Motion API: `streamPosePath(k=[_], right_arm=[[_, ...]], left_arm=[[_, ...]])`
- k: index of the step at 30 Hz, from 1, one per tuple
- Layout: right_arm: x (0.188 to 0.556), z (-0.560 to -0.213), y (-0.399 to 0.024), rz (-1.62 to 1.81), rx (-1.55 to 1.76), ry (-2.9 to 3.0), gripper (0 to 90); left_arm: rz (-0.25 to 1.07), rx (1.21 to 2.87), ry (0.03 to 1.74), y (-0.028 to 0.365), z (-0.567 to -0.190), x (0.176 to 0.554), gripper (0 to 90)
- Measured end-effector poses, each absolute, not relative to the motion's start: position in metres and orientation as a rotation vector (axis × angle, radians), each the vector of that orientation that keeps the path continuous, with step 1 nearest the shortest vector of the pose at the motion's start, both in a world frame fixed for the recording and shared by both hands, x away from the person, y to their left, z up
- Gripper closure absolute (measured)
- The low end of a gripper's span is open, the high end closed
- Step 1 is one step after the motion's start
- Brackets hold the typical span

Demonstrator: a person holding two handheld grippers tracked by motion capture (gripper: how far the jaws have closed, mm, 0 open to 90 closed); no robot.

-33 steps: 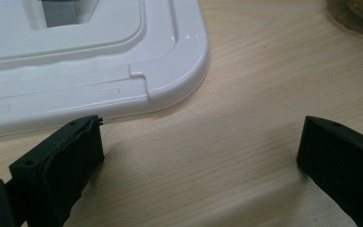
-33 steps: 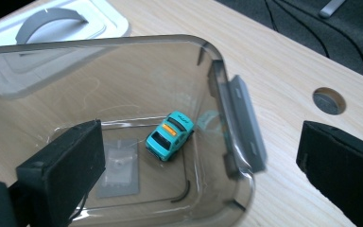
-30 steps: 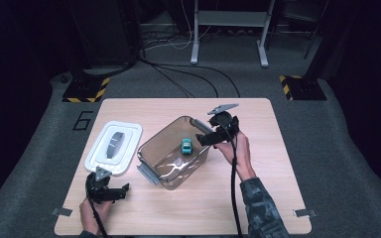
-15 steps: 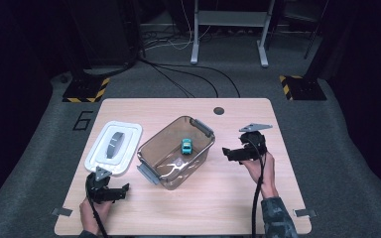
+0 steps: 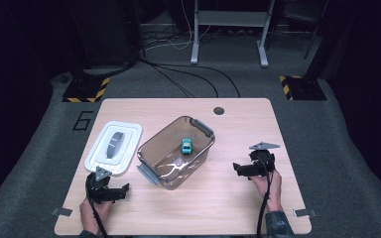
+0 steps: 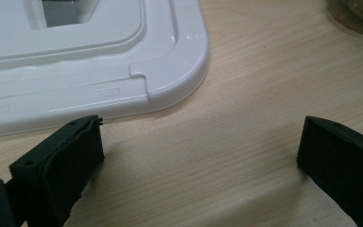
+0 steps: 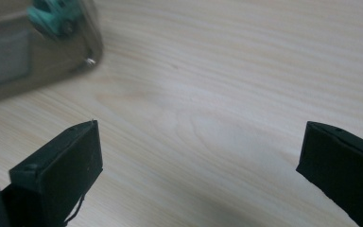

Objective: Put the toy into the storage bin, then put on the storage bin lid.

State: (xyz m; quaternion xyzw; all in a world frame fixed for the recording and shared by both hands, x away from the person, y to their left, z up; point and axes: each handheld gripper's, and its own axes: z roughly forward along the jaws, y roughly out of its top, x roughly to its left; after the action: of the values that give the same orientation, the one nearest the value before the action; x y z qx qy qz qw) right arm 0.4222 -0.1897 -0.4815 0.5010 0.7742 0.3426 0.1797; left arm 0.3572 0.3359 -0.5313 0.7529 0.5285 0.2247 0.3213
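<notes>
A clear brownish plastic box (image 5: pixel 176 152) stands open in the middle of the table, with a small teal toy car (image 5: pixel 186 145) inside it. Its white lid (image 5: pixel 113 147) with a grey handle lies flat to the left. My left gripper (image 5: pixel 121 190) rests near the front left, open and empty, just below the lid's corner (image 6: pixel 179 80). My right gripper (image 5: pixel 238 167) sits low over the table right of the box, open with nothing between its jaws. In the right gripper view the box wall (image 7: pixel 38 61) and the toy car (image 7: pixel 52 16) appear blurred at upper left.
The wooden table (image 5: pixel 238 129) has a dark round hole (image 5: pixel 219 110) near its back edge. Cables trail from both grippers toward the front edge. Dark floor with cables and stand legs lies beyond the table.
My right gripper has drawn back from above the box, moving right and toward the front, and now sits low beside the box. The left gripper has stayed put.
</notes>
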Motion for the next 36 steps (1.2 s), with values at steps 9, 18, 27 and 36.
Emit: streamPosePath(k=[9,18,27,36], right_arm=[[0.418,-0.517,-0.206,0.875,1.481,2.127,0.0],[0.422,-0.527,-0.213,0.856,1.498,2.072,0.0],[0.423,-0.529,-0.214,0.874,1.485,2.061,0.0],[0.423,-0.529,-0.214,0.873,1.486,2.060,0.0]], left_arm=[[0.581,1.974,1.386,0.336,-0.531,0.358,0.9],[0.581,1.980,1.381,0.336,-0.531,0.358,1.2],[0.507,2.007,1.334,0.338,-0.521,0.357,4.0],[0.526,1.971,1.297,0.342,-0.496,0.371,0.9]])
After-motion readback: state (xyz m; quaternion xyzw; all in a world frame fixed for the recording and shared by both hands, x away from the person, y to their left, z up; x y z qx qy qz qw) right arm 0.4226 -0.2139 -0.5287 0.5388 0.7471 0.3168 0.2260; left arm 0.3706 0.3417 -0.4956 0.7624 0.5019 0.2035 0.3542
